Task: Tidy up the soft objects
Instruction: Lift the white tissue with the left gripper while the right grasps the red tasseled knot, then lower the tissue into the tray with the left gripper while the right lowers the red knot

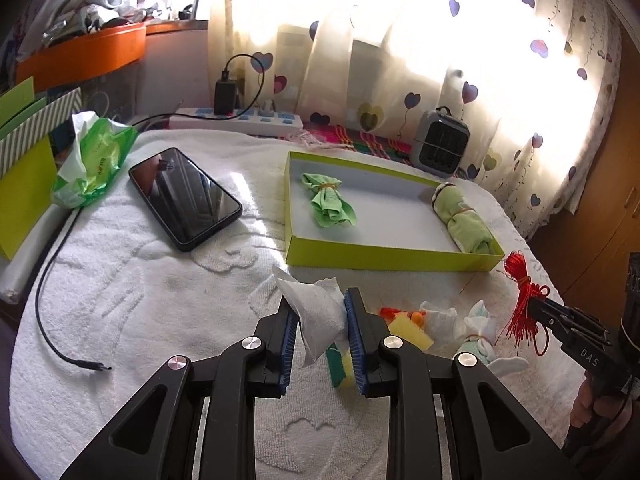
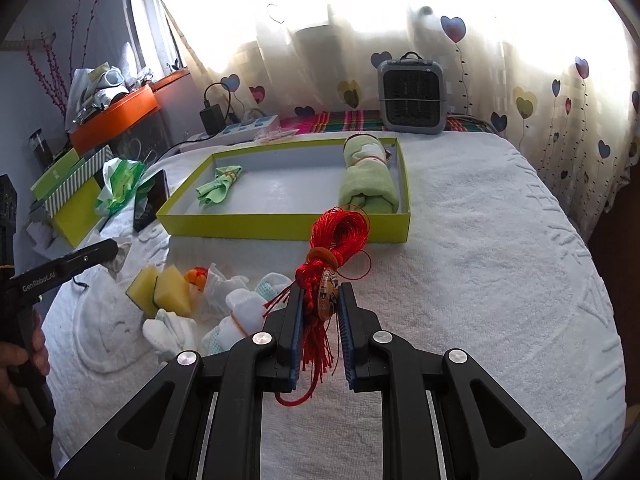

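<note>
1. Left tool (image 1: 322,320) is clenching a crumpled white tissue (image 1: 316,322) between its blue pads, holding it above the white towel (image 1: 160,300) – lifted, not resting.
2. Right tool (image 2: 320,320) is gripping a red cord bundle (image 2: 340,236) (tassel hanging down between the fingers), just in front of the green box (image 2: 280,228).
3. Box is holding a small green cloth (image 2: 218,190) at its left end and a rolled green towel (image 2: 368,180) at its right.
4. Yellow sponge (image 2: 160,292) and bundled white socks (image 2: 240,312) are lying loose on the towel – near the box, outside it.
5. Phone (image 1: 184,196) is lying left of the box.
</note>
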Motion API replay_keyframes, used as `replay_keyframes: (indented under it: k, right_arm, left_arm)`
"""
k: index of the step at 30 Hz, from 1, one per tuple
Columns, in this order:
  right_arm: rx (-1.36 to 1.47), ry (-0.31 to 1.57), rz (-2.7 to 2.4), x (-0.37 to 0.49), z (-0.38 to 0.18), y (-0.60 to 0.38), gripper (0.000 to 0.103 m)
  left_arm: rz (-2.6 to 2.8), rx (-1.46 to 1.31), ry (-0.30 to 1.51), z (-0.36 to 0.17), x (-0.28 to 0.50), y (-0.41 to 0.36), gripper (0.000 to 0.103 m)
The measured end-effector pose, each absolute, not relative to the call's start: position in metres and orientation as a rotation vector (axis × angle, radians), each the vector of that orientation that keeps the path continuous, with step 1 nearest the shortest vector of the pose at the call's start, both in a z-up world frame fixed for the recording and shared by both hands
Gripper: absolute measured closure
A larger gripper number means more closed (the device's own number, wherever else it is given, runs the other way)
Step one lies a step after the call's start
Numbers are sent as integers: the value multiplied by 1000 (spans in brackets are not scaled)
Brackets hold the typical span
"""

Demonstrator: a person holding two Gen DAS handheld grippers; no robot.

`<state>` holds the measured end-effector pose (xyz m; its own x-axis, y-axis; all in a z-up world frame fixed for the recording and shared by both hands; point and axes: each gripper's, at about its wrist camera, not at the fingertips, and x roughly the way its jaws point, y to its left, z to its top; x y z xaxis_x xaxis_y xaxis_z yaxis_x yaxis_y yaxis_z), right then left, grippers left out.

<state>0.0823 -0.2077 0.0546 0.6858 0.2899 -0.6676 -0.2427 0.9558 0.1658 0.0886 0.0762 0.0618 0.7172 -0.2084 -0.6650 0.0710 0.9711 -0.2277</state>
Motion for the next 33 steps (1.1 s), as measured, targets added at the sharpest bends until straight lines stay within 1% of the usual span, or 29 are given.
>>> replay_keyframes:
  k: [15, 22, 33]
  right_arm:
    - [38, 732, 324, 114, 75, -197, 86]
    - [30, 740, 334, 139, 78, -189, 86]
    - [31, 772, 330, 176, 68, -180, 86]
  left_arm:
    - [-181, -154, 718, 87, 130, 64, 81]
    - [-219, -152, 729, 87, 154, 54, 81]
    - [-256, -147, 754, 81, 187, 39, 81]
